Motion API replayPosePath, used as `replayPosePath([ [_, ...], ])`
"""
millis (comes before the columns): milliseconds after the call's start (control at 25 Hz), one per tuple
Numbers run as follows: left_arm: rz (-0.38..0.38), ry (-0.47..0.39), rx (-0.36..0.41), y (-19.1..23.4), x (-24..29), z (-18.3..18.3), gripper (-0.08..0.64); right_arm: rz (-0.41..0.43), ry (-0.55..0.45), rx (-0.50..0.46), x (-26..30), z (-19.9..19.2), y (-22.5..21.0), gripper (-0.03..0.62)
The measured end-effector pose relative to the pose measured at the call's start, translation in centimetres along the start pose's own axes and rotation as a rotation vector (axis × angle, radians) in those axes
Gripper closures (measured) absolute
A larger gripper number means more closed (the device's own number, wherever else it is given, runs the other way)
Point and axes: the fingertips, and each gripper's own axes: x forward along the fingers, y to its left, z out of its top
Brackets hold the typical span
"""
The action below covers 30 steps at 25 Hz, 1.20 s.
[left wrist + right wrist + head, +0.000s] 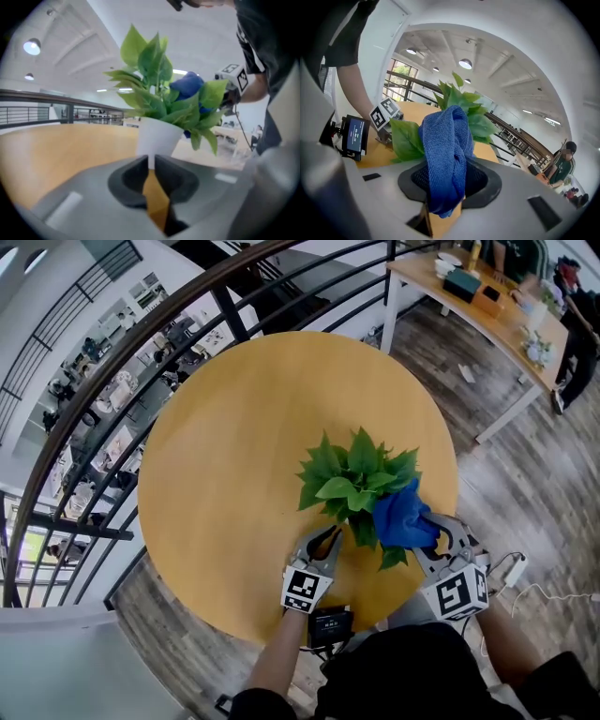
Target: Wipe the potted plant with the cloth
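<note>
The cloth (403,517) was blue, the leaves (352,479) green, the pot (157,133) white, the table (234,446) honey-yellow, the floor (525,493) grey-brown, and the left cube (305,589) and right cube (457,593) bore black square markers on white.

left gripper view: base of the white tapered pot (157,136) cut off behind the left tongs (151,174); blue woven cloth (186,86) mostly behind green plant leaves (150,89). head view: pot fully hidden under leaves, right tongs (431,536) tips covered by cloth. right gripper view: small black screen (352,135) text too small to read.
</note>
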Motion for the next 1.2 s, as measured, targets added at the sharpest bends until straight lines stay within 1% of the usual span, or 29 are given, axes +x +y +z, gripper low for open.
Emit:
replayPosePath([
  [120,-0.002,0.002,0.001,-0.2,0.3,0.0,0.525,0.018,-0.028,-0.019,0.2,0.9,0.2,0.456],
  [240,-0.003,0.006,0.002,-0.8,1.6,0.4,0.525,0.035,-0.055,-0.036,-0.1,1.0,-0.2,0.456],
  [360,-0.007,0.009,0.003,-1.1,2.5,0.7,0.525,0.047,-0.085,-0.03,-0.5,1.4,-0.7,0.456],
  [600,-0.008,0.012,0.005,-0.6,1.5,0.3,0.525,0.063,-0.185,0.007,-2.2,5.4,-0.3,0.456],
  [760,-0.007,0.014,0.006,-0.5,1.6,0.3,0.525,0.09,-0.251,0.056,-3.5,7.5,-0.6,0.456],
  [840,-0.008,0.016,0.008,-0.5,1.6,0.2,0.525,0.103,-0.289,0.095,-4.2,8.3,-0.8,0.456],
  [960,0.001,0.019,0.009,-0.4,1.6,0.2,0.525,0.105,-0.374,0.167,-5.7,10.0,-1.7,0.456],
  [1040,0.028,0.015,0.004,0.0,1.5,0.2,0.55,0.101,-0.437,0.244,-7.0,11.1,-2.7,0.456],
  [1120,0.063,0.019,-0.013,0.6,0.8,-0.1,0.561,0.107,-0.473,0.31,-8.4,11.7,-3.6,0.456],
  [1200,0.117,0.017,-0.052,1.5,-0.6,-0.4,0.561,0.115,-0.505,0.331,-9.5,12.2,-4.3,0.456],
])
